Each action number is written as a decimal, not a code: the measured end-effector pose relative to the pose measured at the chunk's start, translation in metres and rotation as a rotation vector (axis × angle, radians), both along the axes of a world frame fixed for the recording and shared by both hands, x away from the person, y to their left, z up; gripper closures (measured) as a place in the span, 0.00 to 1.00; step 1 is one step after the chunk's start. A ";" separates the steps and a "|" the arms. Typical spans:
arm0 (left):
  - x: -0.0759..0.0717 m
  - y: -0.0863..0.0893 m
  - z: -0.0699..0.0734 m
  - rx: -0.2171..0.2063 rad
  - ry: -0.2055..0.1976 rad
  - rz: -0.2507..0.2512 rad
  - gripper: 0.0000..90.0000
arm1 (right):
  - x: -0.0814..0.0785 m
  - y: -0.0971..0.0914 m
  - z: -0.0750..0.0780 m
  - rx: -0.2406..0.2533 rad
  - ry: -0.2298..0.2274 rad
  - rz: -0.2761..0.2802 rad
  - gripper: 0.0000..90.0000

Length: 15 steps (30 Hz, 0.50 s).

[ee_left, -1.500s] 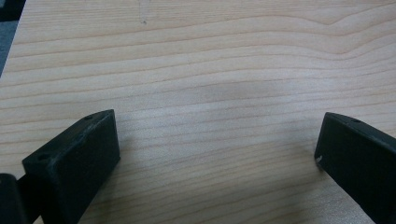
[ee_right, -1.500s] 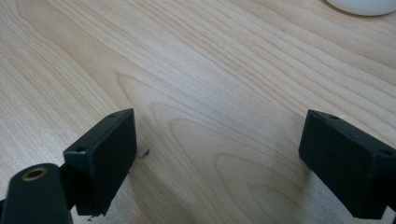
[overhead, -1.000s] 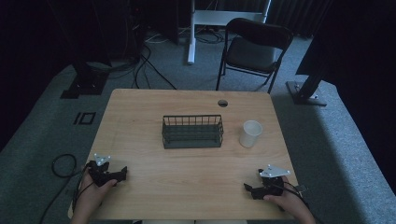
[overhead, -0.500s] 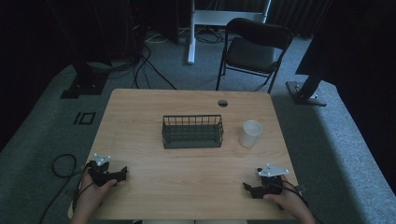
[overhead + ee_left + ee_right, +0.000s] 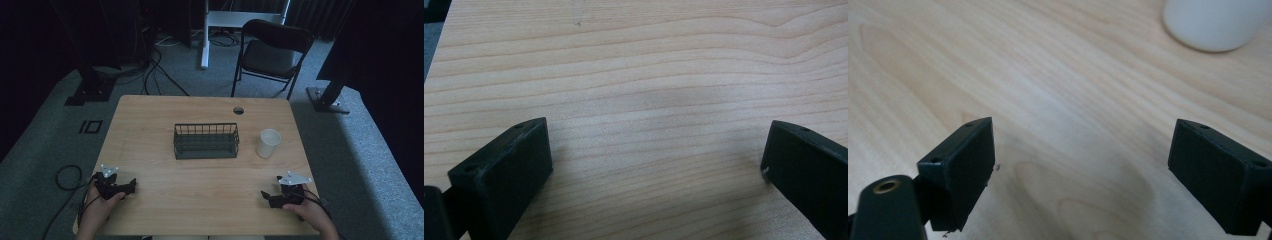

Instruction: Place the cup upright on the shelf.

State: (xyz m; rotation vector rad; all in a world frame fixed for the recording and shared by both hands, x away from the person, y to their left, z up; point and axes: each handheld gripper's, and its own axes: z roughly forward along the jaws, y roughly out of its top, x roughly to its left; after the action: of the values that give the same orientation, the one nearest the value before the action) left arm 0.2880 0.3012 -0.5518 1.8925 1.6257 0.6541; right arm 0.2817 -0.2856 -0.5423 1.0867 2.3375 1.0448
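Wooden table (image 5: 150,130) with empty wire basket (image 5: 206,141) beside white cup (image 5: 268,143)

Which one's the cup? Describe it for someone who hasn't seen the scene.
Start at the wooden table. At its middle stands a dark wire basket; just to its right, apart from it, stands the cup. It is the one white, round thing there, upright and open-topped.

both hands rest low, left gripper (image 5: 131,184) and right gripper (image 5: 265,196) each with jaws spread wide.
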 end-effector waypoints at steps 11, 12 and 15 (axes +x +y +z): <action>0.000 0.000 0.000 0.000 0.000 0.000 0.00 | 0.010 -0.007 0.008 0.033 -0.033 -0.082 0.13; 0.000 0.000 0.000 0.000 0.000 0.000 0.00 | 0.012 -0.007 0.008 0.037 -0.037 -0.090 0.12; 0.000 0.000 0.000 0.000 0.000 0.000 0.00 | 0.015 -0.008 0.010 0.044 -0.049 -0.122 0.12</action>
State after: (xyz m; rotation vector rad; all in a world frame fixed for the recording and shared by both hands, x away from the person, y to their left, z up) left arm 0.2880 0.3012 -0.5519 1.8922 1.6257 0.6542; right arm 0.2969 -0.2935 -0.5327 1.1902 2.1896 1.0701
